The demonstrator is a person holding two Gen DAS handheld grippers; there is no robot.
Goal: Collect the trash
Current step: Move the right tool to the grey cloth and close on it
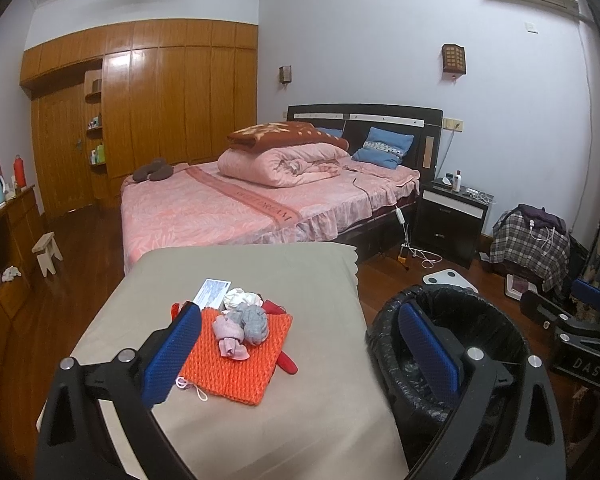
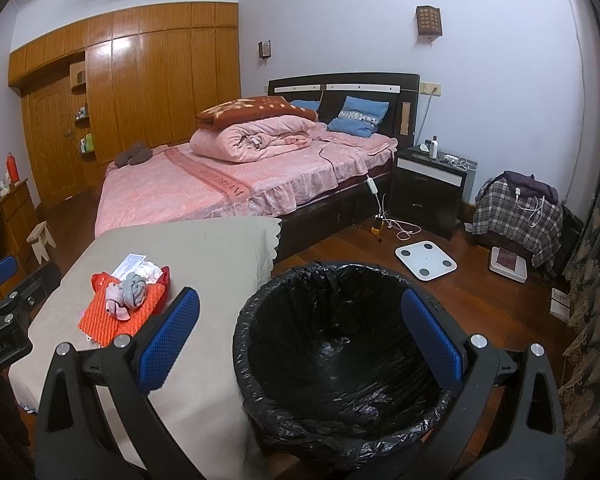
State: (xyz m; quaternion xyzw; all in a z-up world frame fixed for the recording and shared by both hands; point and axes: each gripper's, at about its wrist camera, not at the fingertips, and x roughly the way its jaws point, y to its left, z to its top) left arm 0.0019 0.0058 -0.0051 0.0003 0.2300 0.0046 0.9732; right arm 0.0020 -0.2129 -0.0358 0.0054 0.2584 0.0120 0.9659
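Note:
A pile of trash lies on a beige-covered table (image 1: 300, 360): an orange foam net (image 1: 240, 356), crumpled pink and grey wads (image 1: 242, 330), white tissue (image 1: 240, 297), a blue-white packet (image 1: 213, 293) and red scraps (image 1: 288, 362). My left gripper (image 1: 300, 352) is open and empty above the table's near part, just short of the pile. A bin with a black liner (image 2: 340, 340) stands on the floor right of the table. My right gripper (image 2: 300, 336) is open and empty over the bin's mouth. The pile also shows in the right wrist view (image 2: 126, 300).
A pink bed (image 1: 236, 212) lies behind the table. A black nightstand (image 1: 450, 220), white scale (image 2: 425, 260), cables (image 2: 396, 228) and a plaid-covered heap (image 2: 516, 216) are on the right. A wooden cabinet (image 1: 4, 248) and small stool (image 1: 48, 252) are on the left.

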